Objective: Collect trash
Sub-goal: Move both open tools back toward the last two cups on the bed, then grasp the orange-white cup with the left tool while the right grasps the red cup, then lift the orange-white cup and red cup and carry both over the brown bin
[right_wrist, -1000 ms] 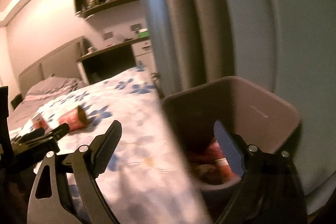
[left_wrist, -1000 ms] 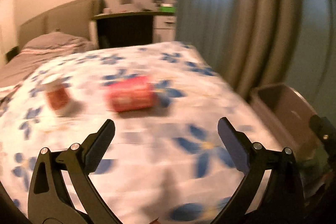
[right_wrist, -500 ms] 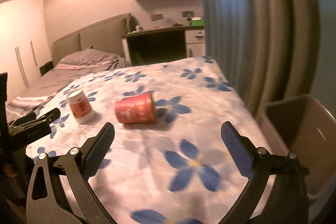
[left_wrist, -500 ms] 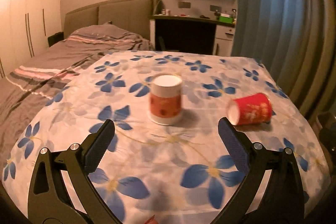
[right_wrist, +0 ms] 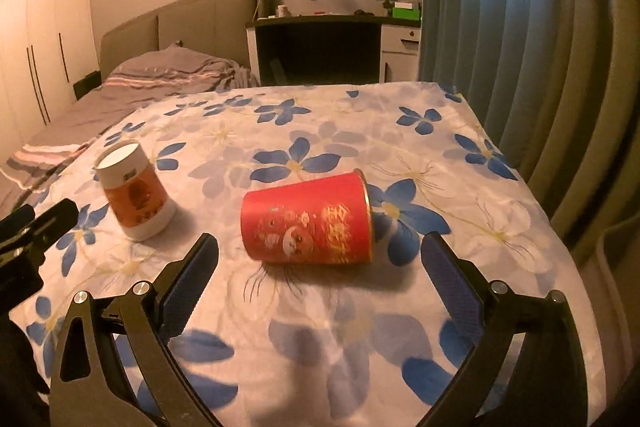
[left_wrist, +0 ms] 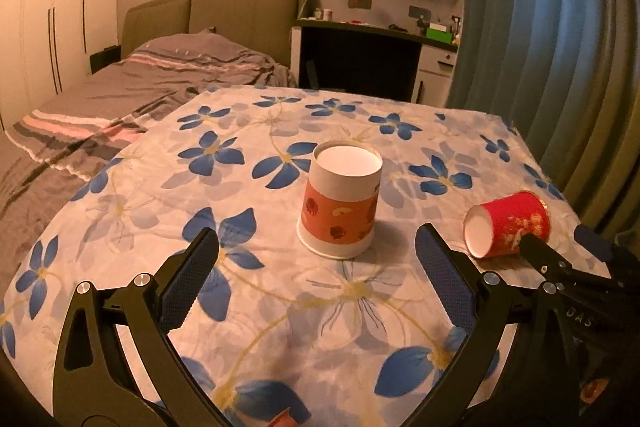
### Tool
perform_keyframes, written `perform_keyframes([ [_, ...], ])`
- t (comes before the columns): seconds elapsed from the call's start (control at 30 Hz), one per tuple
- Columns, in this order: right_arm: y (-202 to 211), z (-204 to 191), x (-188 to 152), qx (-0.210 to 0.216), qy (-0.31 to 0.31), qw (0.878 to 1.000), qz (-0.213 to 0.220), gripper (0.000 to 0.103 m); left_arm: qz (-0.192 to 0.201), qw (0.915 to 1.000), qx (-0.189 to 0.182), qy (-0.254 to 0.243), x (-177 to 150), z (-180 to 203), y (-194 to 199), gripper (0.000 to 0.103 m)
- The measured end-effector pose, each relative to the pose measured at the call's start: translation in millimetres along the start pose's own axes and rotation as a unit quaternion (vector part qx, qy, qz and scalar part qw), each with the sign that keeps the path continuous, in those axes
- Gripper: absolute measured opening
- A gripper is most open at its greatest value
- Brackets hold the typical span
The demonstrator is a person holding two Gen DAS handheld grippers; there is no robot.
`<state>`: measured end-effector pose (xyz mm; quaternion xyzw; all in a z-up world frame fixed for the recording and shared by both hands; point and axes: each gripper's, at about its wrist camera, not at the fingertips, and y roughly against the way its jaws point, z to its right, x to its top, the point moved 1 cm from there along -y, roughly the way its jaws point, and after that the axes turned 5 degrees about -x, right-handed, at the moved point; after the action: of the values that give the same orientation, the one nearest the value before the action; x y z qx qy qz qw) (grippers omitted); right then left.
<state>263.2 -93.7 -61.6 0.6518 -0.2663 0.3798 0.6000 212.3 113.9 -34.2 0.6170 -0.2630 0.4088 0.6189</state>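
Two paper cups: one upside-down [left_wrist: 340, 203], one red, lying sideways [right_wrist: 310, 223].

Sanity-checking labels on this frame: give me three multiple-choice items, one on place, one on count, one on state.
1. Where does the red paper cup lie?
A. on the flowered tablecloth
B. on the desk
C. on the bed

2. How many cups are on the cloth?
A. one
B. two
C. four

3. How is the white paper cup with the orange band placed?
A. crushed flat
B. on its side
C. standing upside down

Key: 1 A, it rests on the blue flower print; 2 B, only the red and the white one show; 3 C, wide rim down, flat base up.
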Motion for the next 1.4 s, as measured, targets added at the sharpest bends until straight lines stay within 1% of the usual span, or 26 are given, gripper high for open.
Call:
perform_keyframes([
  [0.07,-8.9,-0.8,2.3,-0.006,0.0,1.0,-0.007,0.097,-0.007,1.0,-0.001,0.0,2.1,0.3,-9.4,0.097],
  [0.2,-25.0,-3.3,5.5,-0.001,-0.005,1.0,-0.03,0.097,-0.013,0.9999,-0.004,0.003,6.7,1.9,-23.0,0.097],
  [0.33,-33.6,-5.1,9.4,-0.001,-0.003,0.999,-0.037,0.097,-0.026,0.9997,-0.003,0.003,9.0,3.7,-38.1,0.097],
  [0.5,-42.9,-7.9,11.5,-0.004,-0.002,0.999,-0.051,0.097,-0.031,0.9995,0.002,0.005,13.6,2.5,-51.2,0.097],
  [0.6,-46.4,-10.0,11.4,0.0,0.002,0.998,-0.059,0.091,-0.034,0.9994,0.006,0.008,16.7,1.6,-60.2,0.097],
  [0.67,-48.8,-10.3,11.0,0.002,0.002,0.998,-0.066,0.09,-0.035,0.9993,0.01,0.01,19.4,0.6,-66.4,0.097],
  [0.7,-49.4,-10.2,10.6,0.003,0.002,0.998,-0.068,0.088,-0.037,0.9992,0.009,0.012,20.6,0.1,-69.3,0.097],
  [0.73,-50.2,-9.8,10.3,0.004,0.002,0.998,-0.07,0.082,-0.039,0.9991,0.006,0.014,21.5,0.0,-72.2,0.097],
  [0.83,-50.4,-10.9,9.7,0.006,0.002,0.997,-0.072,0.082,-0.04,0.999,0.006,0.017,23.6,-0.5,-77.1,0.097],
  [0.93,-51.9,-10.1,9.1,0.008,0.002,0.997,-0.074,0.082,-0.035,0.9992,-0.003,0.018,25.3,-0.6,-77.5,0.086],
  [1.0,-52.4,-9.9,8.6,0.009,0.002,0.997,-0.075,0.082,-0.042,0.9989,-0.012,0.019,25.7,-0.8,-80.7,0.073],
  [1.1,-52.1,-9.8,8.1,0.01,0.002,0.997,-0.075,0.082,-0.053,0.9981,-0.022,0.023,25.3,-1.8,-85.0,0.061],
  [1.23,-51.0,-8.7,7.3,0.012,-0.001,0.997,-0.075,0.082,-0.049,0.9978,-0.032,0.031,24.3,-4.5,-83.6,0.06],
  [1.4,-43.8,-6.5,5.8,0.01,0.001,0.998,-0.066,0.082,-0.043,0.9985,-0.027,0.019,22.0,-0.9,-72.7,0.059],
])
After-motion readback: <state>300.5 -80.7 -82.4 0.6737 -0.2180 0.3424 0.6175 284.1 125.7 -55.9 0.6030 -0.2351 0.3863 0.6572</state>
